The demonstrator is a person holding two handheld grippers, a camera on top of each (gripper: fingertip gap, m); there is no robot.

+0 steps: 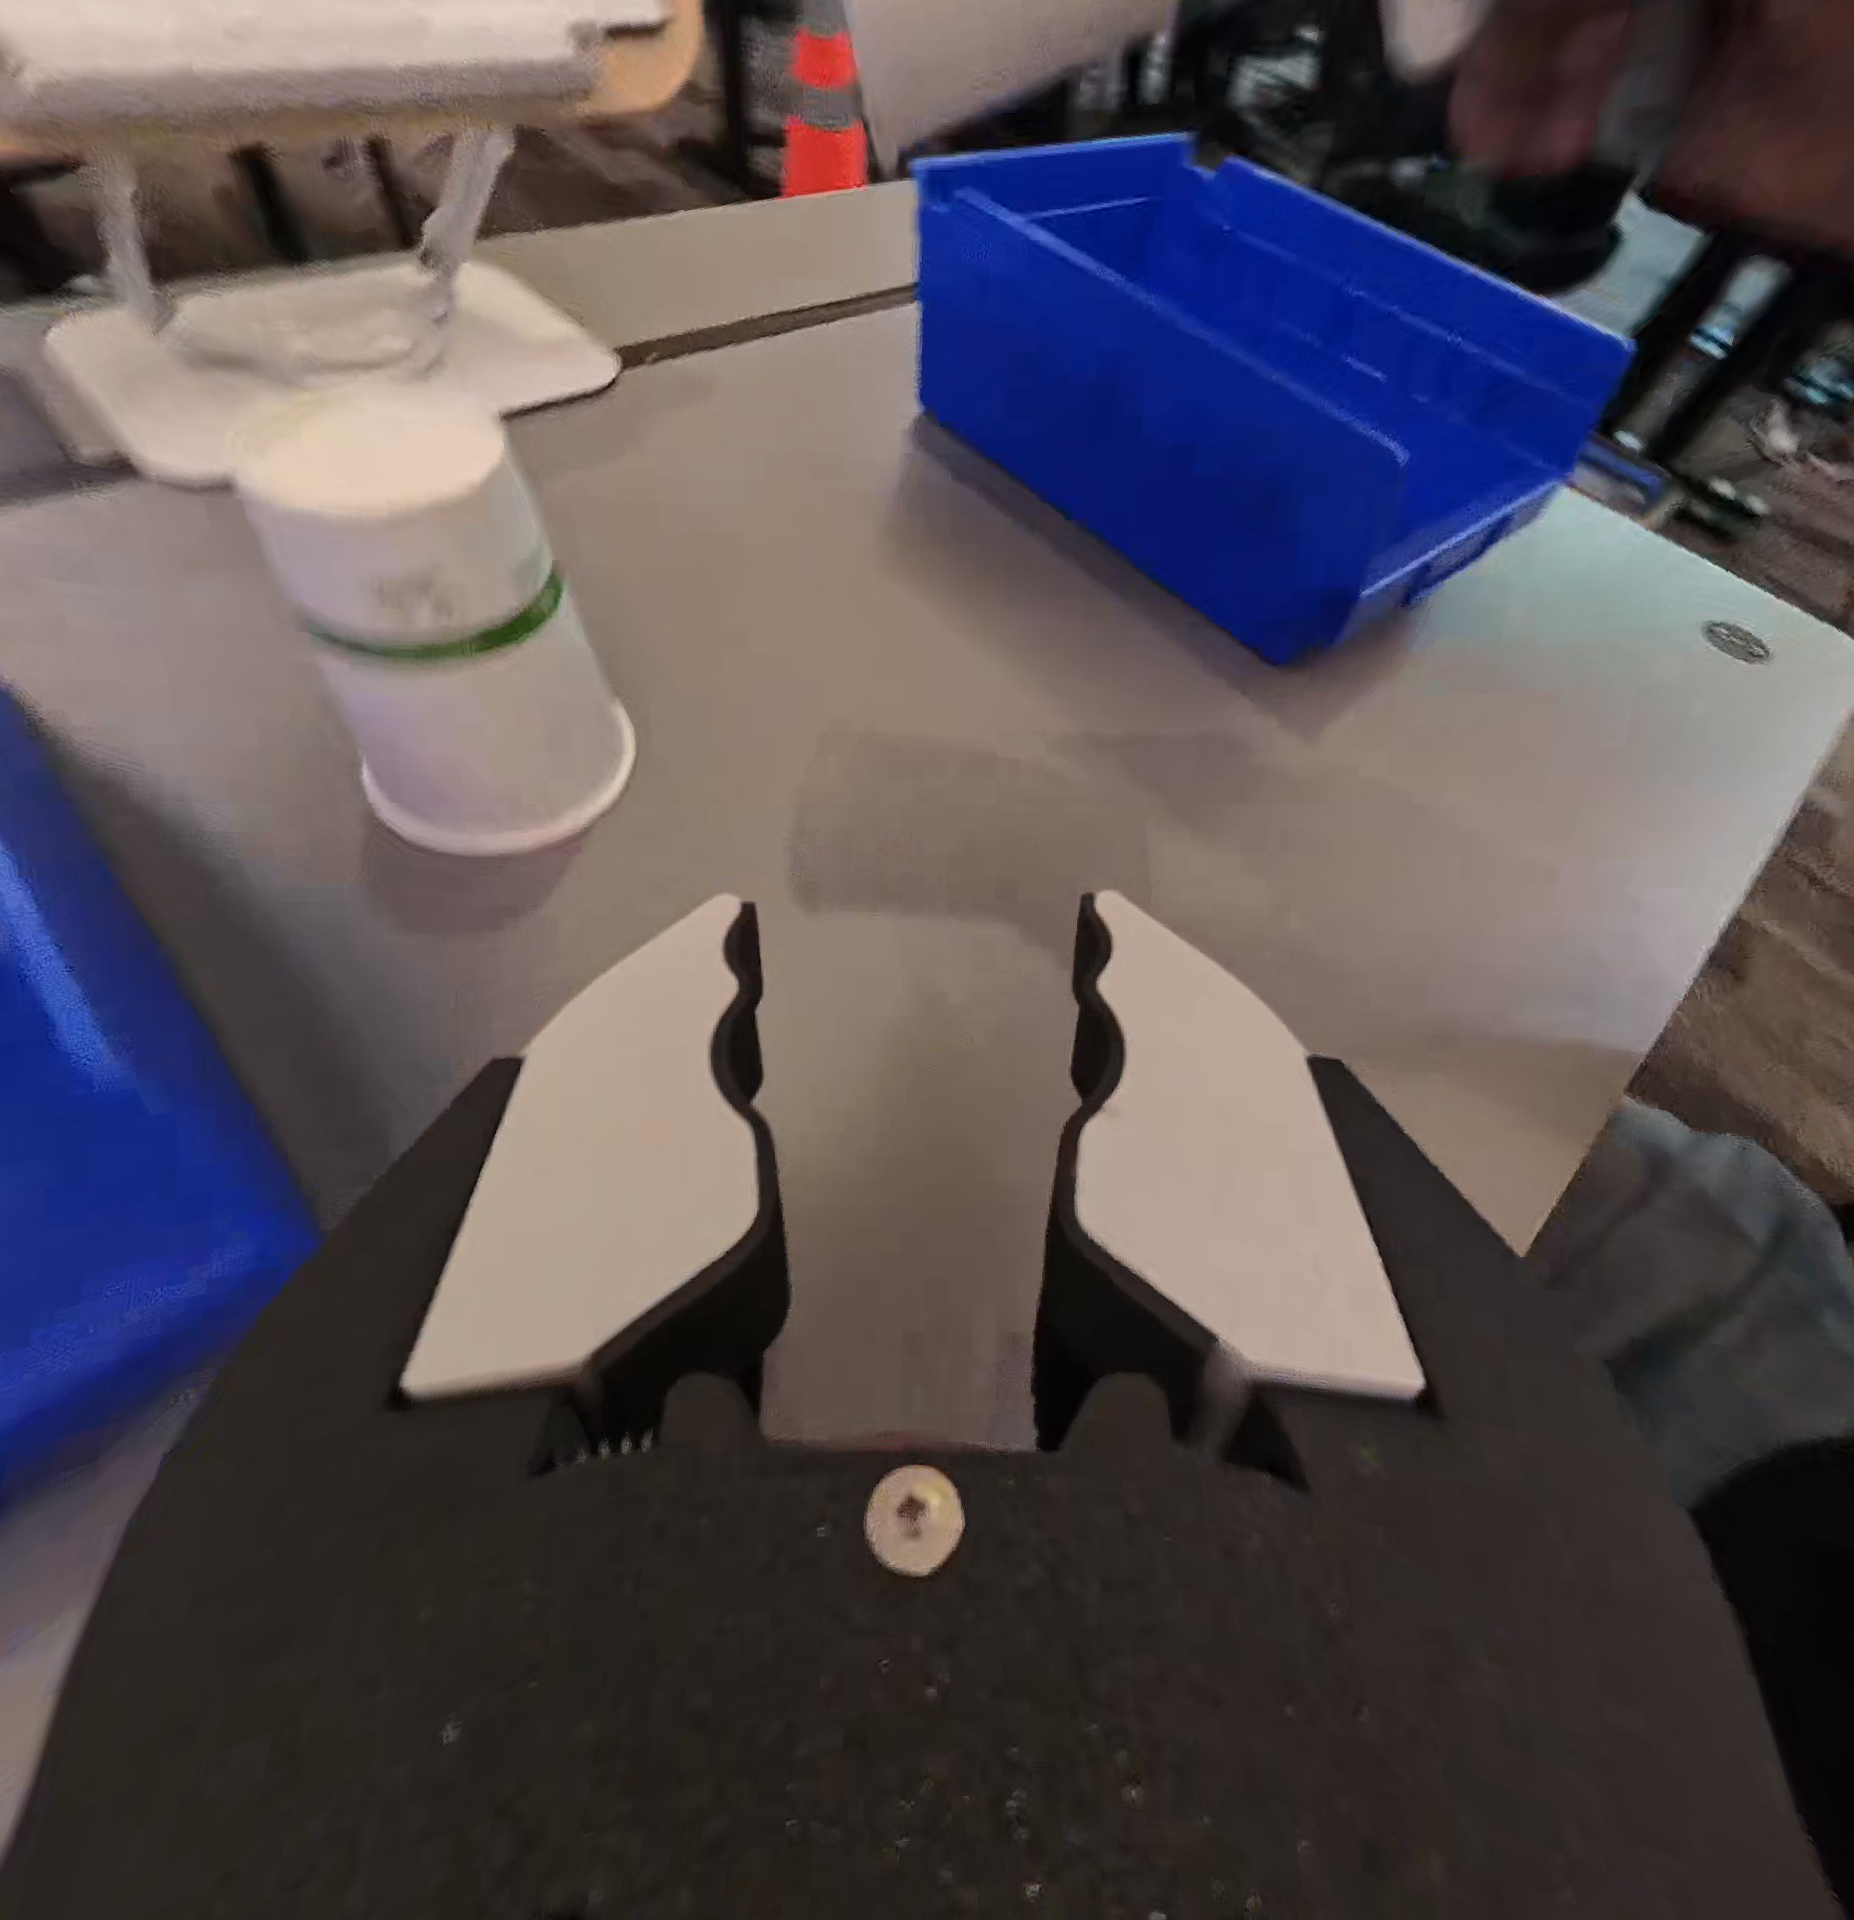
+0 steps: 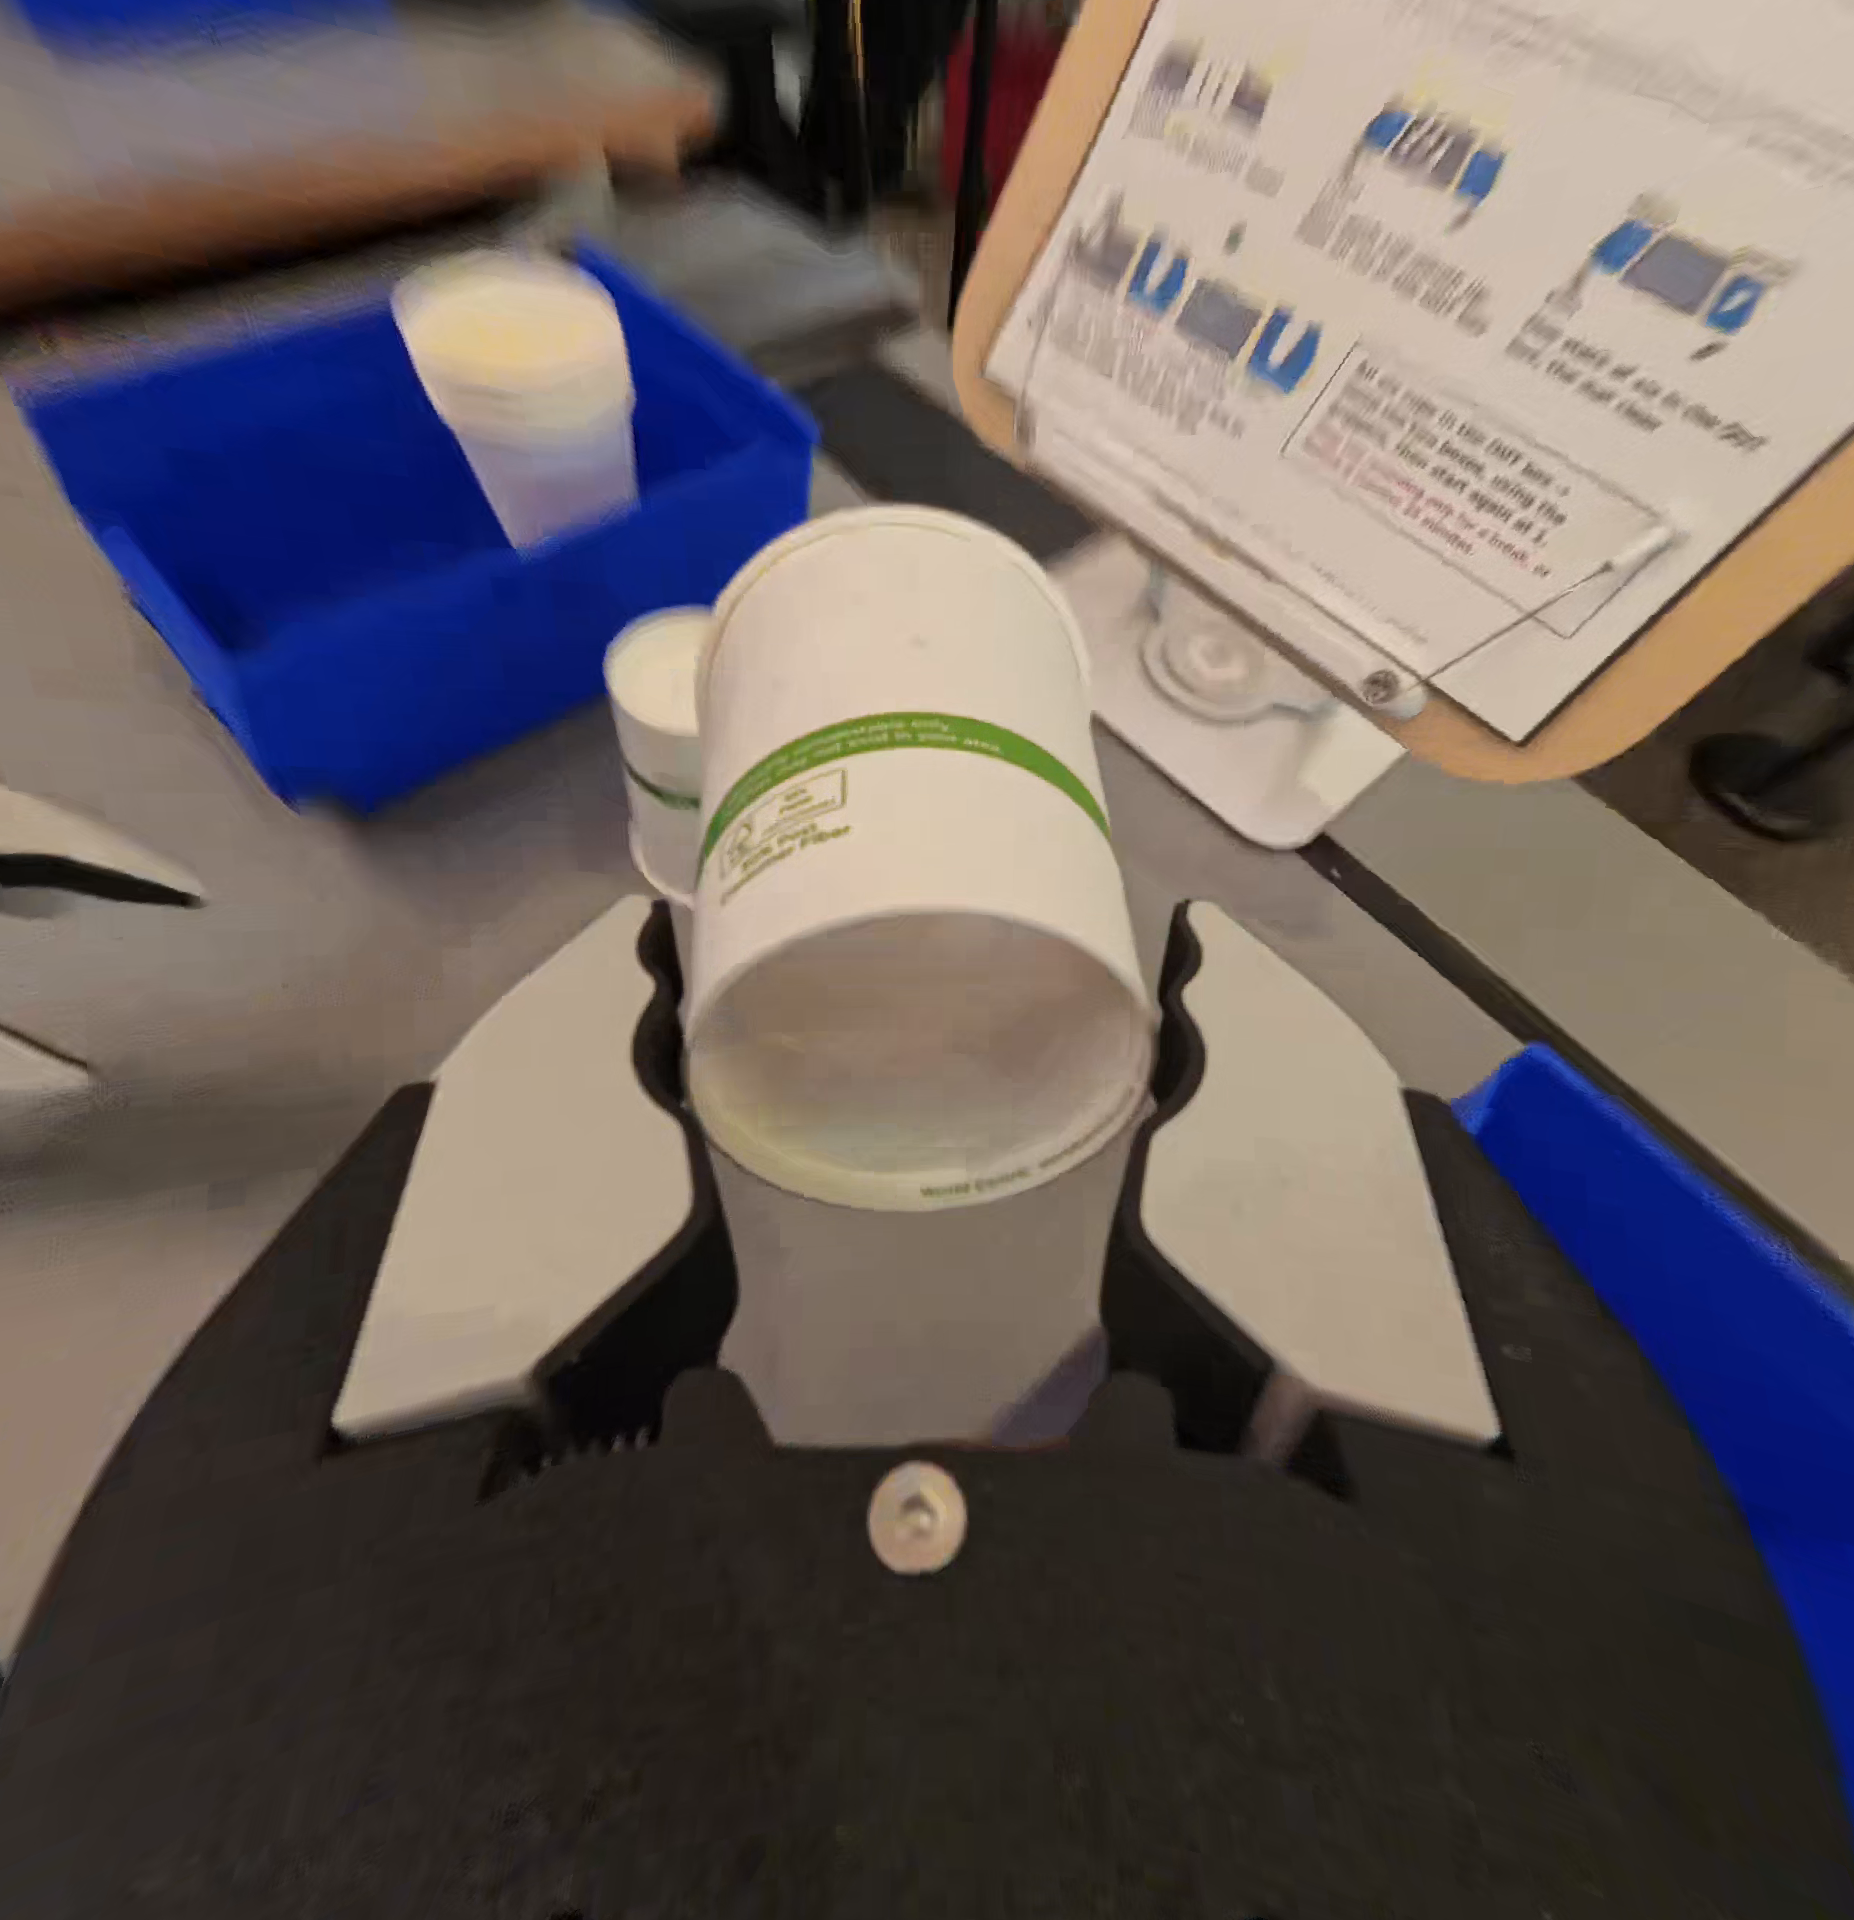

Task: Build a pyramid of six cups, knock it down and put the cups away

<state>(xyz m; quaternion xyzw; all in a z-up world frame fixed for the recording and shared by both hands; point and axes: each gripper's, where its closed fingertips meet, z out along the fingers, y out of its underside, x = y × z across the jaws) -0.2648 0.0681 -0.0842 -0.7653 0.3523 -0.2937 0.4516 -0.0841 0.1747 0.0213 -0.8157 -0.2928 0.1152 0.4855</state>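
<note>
My right gripper (image 2: 918,920) is shut on a white paper cup with a green band (image 2: 902,790). It grips the cup near its rim and holds it bottom-up and tilted above the grey table (image 2: 331,987). Just behind it another such cup (image 2: 658,727) stands upside down on the table; it also shows in the left wrist view (image 1: 435,623). A stack of cups (image 2: 528,395) stands bottom-up in a blue bin (image 2: 466,675) farther back. My left gripper (image 1: 918,914) is open and empty, low over the table, right of the standing cup.
A second blue bin (image 1: 1162,436), empty as far as I can see, sits at the table's far right; its edge shows in the right wrist view (image 2: 1681,1299). A clipboard with a sheet (image 2: 1422,312) stands on a white base (image 1: 331,353). A person's knee (image 1: 1712,1299) is past the table edge.
</note>
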